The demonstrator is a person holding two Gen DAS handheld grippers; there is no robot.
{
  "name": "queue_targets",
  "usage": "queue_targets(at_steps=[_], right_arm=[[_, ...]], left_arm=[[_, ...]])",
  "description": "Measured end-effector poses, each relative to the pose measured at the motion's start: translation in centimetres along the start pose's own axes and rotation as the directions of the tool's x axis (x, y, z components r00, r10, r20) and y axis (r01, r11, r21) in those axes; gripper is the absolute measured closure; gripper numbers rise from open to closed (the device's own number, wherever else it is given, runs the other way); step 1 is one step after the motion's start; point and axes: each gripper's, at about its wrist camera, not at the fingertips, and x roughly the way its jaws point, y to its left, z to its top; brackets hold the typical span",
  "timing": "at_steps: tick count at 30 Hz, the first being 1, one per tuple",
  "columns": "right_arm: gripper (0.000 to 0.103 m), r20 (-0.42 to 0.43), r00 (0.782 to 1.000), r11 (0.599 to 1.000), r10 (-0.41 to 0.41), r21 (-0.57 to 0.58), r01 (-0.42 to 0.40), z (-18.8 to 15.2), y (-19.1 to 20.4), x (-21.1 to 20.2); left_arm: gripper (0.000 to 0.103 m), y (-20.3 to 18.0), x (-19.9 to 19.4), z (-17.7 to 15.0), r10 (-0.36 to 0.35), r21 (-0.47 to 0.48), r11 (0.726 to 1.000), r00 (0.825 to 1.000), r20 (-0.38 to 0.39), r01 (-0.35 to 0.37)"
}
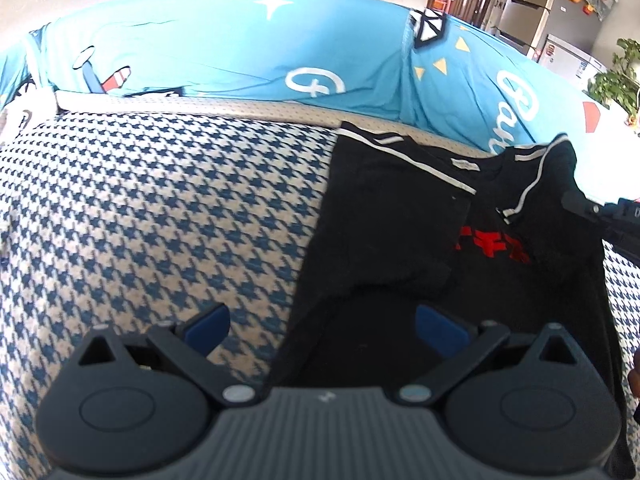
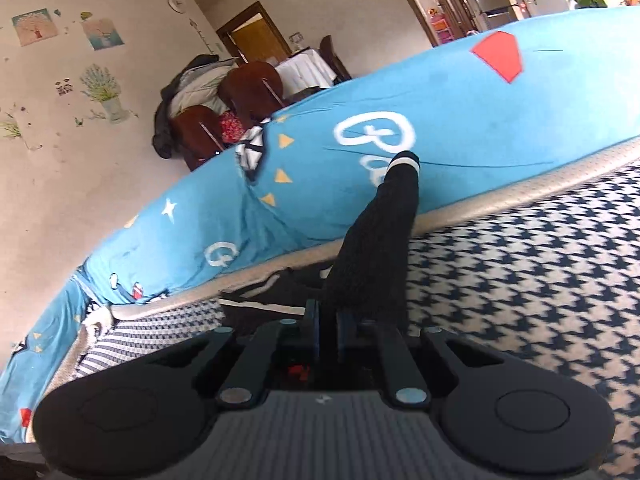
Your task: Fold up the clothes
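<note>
Left wrist view shows one black T-shirt [image 1: 392, 216] with white stripe trim and a red print, lying partly folded on one houndstooth-patterned cushion [image 1: 160, 208], toward its right side, with its collar end near the grey piped edge at the back. One left tool [image 1: 322, 326] hovers above the shirt's near hem, its two blue-padded fingers [image 1: 208, 326] spread wide with nothing between them; one finger sits over the cushion, the other over the black cloth. One right tool [image 1: 580, 205] enters at the right edge of this view, gripping a raised fold of the shirt's striped sleeve. Right wrist view confirms it: the right tool's fingers are pressed together on black fabric, and one sleeve [image 2: 384, 232] with a white cuff band stands up from the pinch, lifted clear of the cushion, while the rest of the shirt lies flat beyond. Behind the cushion runs one blue printed cover [image 1: 240, 52] with white lettering, stars and yellow triangles. Farther back stand two dark wooden chairs [image 2: 256, 84], with clothes piled on them, one steel refrigerator [image 1: 532, 8] and one leafy green plant [image 1: 616, 76].
</note>
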Motion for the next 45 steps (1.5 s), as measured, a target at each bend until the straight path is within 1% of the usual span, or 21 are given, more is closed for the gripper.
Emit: queue_targets(at_steps=[4, 7, 12, 14, 18, 24, 27, 30, 31, 33, 34, 36, 37, 39, 40, 41, 45], right_arm=[[0.093, -0.022, 0.997, 0.996, 0.071, -0.053, -0.072, -0.6, 3.9, 1.9], [0.093, -0.065, 0.99, 0.988, 0.128, -0.074, -0.132, -2.0, 6.8, 4.4], [0.093, -0.174, 0.976, 0.98, 0.134, -0.121, -0.156, -5.9, 10.3, 9.3], [0.093, -0.206, 0.972, 0.983, 0.115, -0.12, -0.142, -7.2, 10.7, 10.8], [0.093, -0.223, 0.97, 0.987, 0.095, -0.108, -0.121, -8.4, 10.5, 12.4], [0.093, -0.215, 0.971, 0.989, 0.103, -0.083, -0.123, -7.4, 10.7, 12.6], [0.092, -0.228, 0.969, 0.989, 0.094, -0.092, -0.118, -7.4, 10.9, 12.8], [0.09, -0.207, 0.971, 0.988, 0.117, -0.073, -0.135, -7.0, 10.6, 11.6], [0.089, -0.196, 0.973, 0.988, 0.123, -0.064, -0.138, -6.8, 10.4, 11.0], [0.081, -0.182, 0.976, 0.987, 0.123, -0.076, -0.139, -6.4, 10.2, 9.8], [0.08, -0.178, 0.977, 0.986, 0.114, -0.096, -0.133, -6.4, 10.2, 9.3], [0.071, -0.18, 0.979, 0.983, 0.098, -0.139, -0.124, -6.6, 10.3, 8.4], [0.068, -0.187, 0.977, 0.98, 0.099, -0.151, -0.128, -6.8, 10.3, 8.2], [0.056, -0.2, 0.975, 0.975, 0.099, -0.176, -0.136, -7.2, 10.4, 7.7], [0.053, -0.202, 0.975, 0.973, 0.095, -0.19, -0.134, -7.4, 10.4, 7.5], [0.047, -0.201, 0.976, 0.97, 0.086, -0.206, -0.128, -7.7, 10.5, 7.4], [0.046, -0.221, 0.974, 0.957, 0.056, -0.268, -0.115, -8.8, 10.7, 7.6]], left_arm=[[0.0, 1.9, -0.7, -0.2, 0.01, -0.032, 0.999, 1.0, 0.002, -0.01], [0.0, 3.4, -1.1, -0.5, 0.019, -0.057, 0.998, 1.0, 0.001, -0.019], [0.0, 5.7, -1.5, -0.6, 0.029, -0.113, 0.993, 0.999, -0.015, -0.031], [0.0, 6.3, -1.7, -0.7, 0.034, -0.123, 0.992, 0.999, -0.013, -0.035], [0.0, 7.0, -2.1, -0.7, 0.038, -0.134, 0.99, 0.999, -0.01, -0.039], [0.0, 6.9, -2.4, -0.7, 0.027, -0.139, 0.99, 1.0, -0.001, -0.027], [0.0, 6.7, -2.5, -0.6, 0.03, -0.135, 0.99, 1.0, -0.001, -0.029], [0.0, 6.6, -2.5, -0.6, 0.029, -0.136, 0.99, 1.0, -0.001, -0.029], [0.0, 6.6, -2.5, -0.6, 0.032, -0.136, 0.99, 0.999, -0.001, -0.032], [0.0, 6.6, -2.4, -0.6, 0.038, -0.136, 0.99, 0.999, -0.001, -0.038], [0.0, 6.7, -2.4, -0.6, 0.042, -0.141, 0.989, 0.999, -0.001, -0.041], [0.0, 6.9, -2.4, -0.6, 0.048, -0.155, 0.987, 0.999, -0.003, -0.048], [0.0, 7.0, -2.5, -0.6, 0.051, -0.162, 0.985, 0.999, -0.002, -0.05], [0.0, 7.2, -2.6, -0.6, 0.058, -0.173, 0.983, 0.998, 0.002, -0.057], [0.0, 7.2, -2.6, -0.6, 0.062, -0.177, 0.982, 0.998, 0.003, -0.06], [0.0, 7.3, -2.7, -0.5, 0.065, -0.18, 0.982, 0.998, 0.004, -0.063], [0.0, 7.5, -2.6, -0.5, 0.07, -0.19, 0.979, 0.998, -0.001, -0.069]])
